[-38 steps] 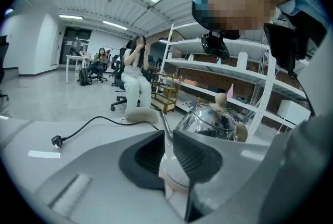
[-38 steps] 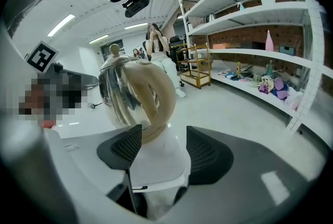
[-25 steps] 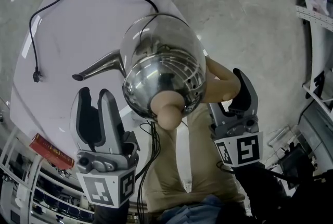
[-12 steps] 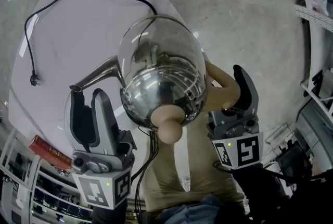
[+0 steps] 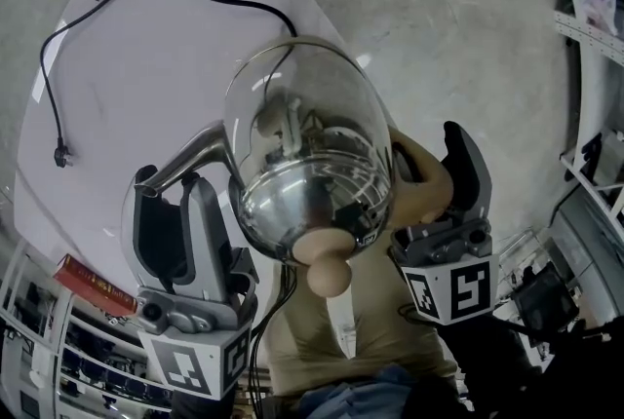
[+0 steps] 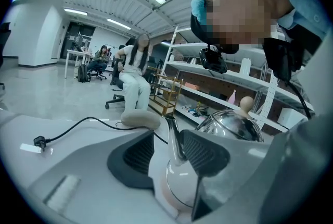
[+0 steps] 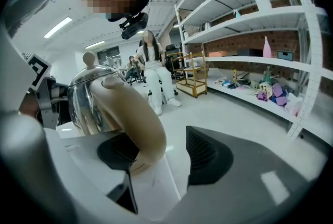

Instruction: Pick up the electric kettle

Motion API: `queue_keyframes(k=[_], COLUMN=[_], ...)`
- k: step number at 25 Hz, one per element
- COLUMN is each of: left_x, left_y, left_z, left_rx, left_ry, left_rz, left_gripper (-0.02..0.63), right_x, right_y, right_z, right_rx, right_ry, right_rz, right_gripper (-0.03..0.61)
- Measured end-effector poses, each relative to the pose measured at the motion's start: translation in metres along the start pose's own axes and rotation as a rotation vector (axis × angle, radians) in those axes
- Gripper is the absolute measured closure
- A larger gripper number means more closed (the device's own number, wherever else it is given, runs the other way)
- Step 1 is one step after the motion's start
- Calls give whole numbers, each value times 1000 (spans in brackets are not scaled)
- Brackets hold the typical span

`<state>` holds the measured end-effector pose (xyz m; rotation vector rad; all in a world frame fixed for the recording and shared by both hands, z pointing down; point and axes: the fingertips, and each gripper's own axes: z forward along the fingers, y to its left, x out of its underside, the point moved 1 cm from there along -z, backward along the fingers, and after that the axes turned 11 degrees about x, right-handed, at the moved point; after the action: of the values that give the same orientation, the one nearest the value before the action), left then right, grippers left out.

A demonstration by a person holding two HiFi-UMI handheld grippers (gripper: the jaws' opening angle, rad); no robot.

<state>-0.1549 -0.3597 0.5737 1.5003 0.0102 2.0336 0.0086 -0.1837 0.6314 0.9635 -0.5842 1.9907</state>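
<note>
While the kettle (image 5: 307, 164) stands on the white table (image 5: 127, 66) in the middle of the head view, we have a gripper on each side of it. Its handle (image 7: 132, 119) curves out toward the lower right of that view, and the right gripper (image 7: 165, 150) already straddles it. The right gripper view shows the handle arching down between the two pads, lying against the pad at the left of the frame with a clear gap to the pad at the right. These jaws have just been closing but stand apart and do not yet clamp. We judge the right hand to be the one for the lift: the handle runs top to bottom across the jaw gap, so closing should catch it squarely. The left gripper (image 5: 174, 198) sits at the lower left, jaws apart, with the spout (image 5: 185, 149) pointing toward it. In its own view the spout shows in the gap, but no pad presses on it
</note>
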Motion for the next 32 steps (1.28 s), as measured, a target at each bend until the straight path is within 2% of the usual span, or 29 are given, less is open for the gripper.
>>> queue_keyframes(k=[6, 16, 18, 20, 21, 22, 25, 32], left_x=[-13, -19, -20, -22, -23, -24, -23, -25], left_y=[-4, -5, -4, -3, -1, -1, -2, -5], left_z=[11, 25, 28, 31, 32, 32, 32, 28], left_rx=[52, 53, 50, 38, 32, 28, 28, 17], left_ry=[-45, -52, -52, -61, -66, -69, -71, -79], left_rz=[3, -13, -6, 2, 7, 11, 11, 4], left_gripper=[436, 446, 470, 539, 598, 612, 612, 614], right_x=[-10, -27, -30, -32, -33, -33, -33, -36], right_y=[-1, 2, 6, 11, 14, 15, 15, 15], right_z=[10, 29, 33, 36, 37, 37, 39, 42], right_rx=[-10, -61, -82, -104, -112, -113, -107, -130], right_ry=[-10, -33, -37, -38, -39, -40, -45, -40], right_rz=[-14, -65, -86, -120, -138, -155, -188, -206], right_gripper=[299, 333, 349, 387, 419, 432, 454, 457])
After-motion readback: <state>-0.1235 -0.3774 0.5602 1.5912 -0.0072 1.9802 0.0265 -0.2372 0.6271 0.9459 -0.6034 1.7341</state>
